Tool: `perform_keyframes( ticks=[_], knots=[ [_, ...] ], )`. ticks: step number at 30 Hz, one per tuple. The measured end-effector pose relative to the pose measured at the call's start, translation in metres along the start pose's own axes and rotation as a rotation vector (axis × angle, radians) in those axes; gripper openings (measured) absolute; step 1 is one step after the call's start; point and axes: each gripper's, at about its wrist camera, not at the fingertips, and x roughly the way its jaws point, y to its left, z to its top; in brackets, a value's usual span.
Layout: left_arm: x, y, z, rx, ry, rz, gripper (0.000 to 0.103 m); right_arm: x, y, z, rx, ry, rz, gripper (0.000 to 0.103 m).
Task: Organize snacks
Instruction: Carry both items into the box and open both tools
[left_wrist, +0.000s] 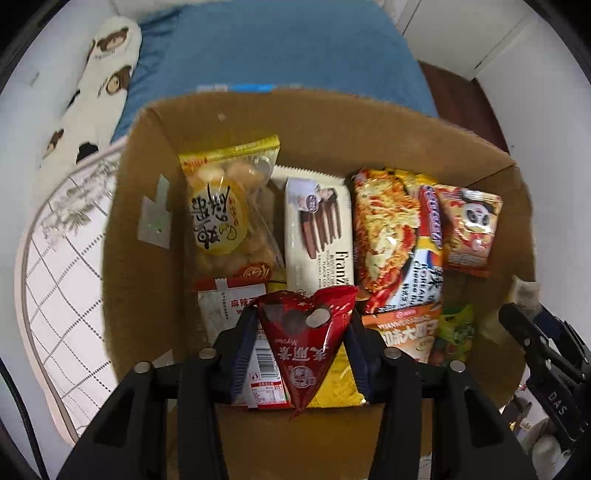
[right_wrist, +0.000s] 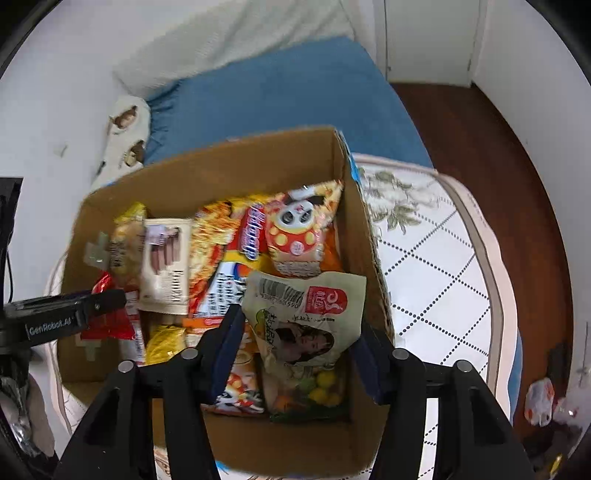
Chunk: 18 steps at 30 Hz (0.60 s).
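A: Left gripper (left_wrist: 301, 332) is clamped on the red triangular foil snack pouch (left_wrist: 304, 339), over the near end of the brown cardboard box (left_wrist: 147, 206). Right gripper (right_wrist: 295, 332) pinches the pale green crinkled snack packet (right_wrist: 306, 317) at the box's right side.

B: Risk: the pouches are slick and could slide out if the grip loosens. The grippers are near each other, so they may collide.

A: Beyond them, packed snacks crowd the floor: white wafer-stick pack (left_wrist: 319, 232), orange noodle bag (left_wrist: 388, 236). Box rests on a quilted bed mattress (right_wrist: 436, 258).
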Motion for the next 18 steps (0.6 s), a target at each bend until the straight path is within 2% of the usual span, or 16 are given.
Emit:
perform_keyframes(
  ticks=[1,2,3,4,6,8,10,13,15,18],
  knots=[
    [0.004,0.002,0.001,-0.009,0.006,-0.004,0.048,0.006,-0.001,0.003,0.006,0.019,-0.013,0.087],
    [0.005,0.003,0.002,-0.017,0.003,-0.010,0.056,0.008,-0.002,0.004,0.007,0.026,0.003,0.090],
    [0.006,0.004,0.002,-0.025,-0.002,-0.018,0.059,0.011,-0.001,0.005,0.007,0.038,0.004,0.094],
    [0.006,0.005,0.002,-0.031,-0.014,-0.023,0.067,0.013,0.001,0.005,0.000,0.046,-0.007,0.095],
    [0.005,0.005,0.002,-0.023,-0.031,-0.019,0.078,0.017,0.008,0.006,-0.026,0.058,-0.031,0.097],
    [0.002,0.004,0.001,-0.011,-0.048,-0.002,0.084,0.020,0.014,0.005,-0.048,0.075,-0.057,0.099],
    [0.000,0.004,-0.002,-0.001,-0.056,-0.002,0.089,0.021,0.018,0.003,-0.058,0.088,-0.066,0.099],
    [-0.003,0.004,-0.008,-0.005,-0.062,-0.014,0.091,0.023,0.019,0.000,-0.060,0.095,-0.080,0.099],
    [-0.006,0.005,-0.011,-0.004,-0.068,-0.022,0.097,0.022,0.020,-0.002,-0.057,0.099,-0.081,0.099],
    [-0.014,0.003,-0.021,-0.005,-0.096,-0.020,0.098,0.018,0.023,-0.005,-0.067,0.093,-0.091,0.099]
  ],
)
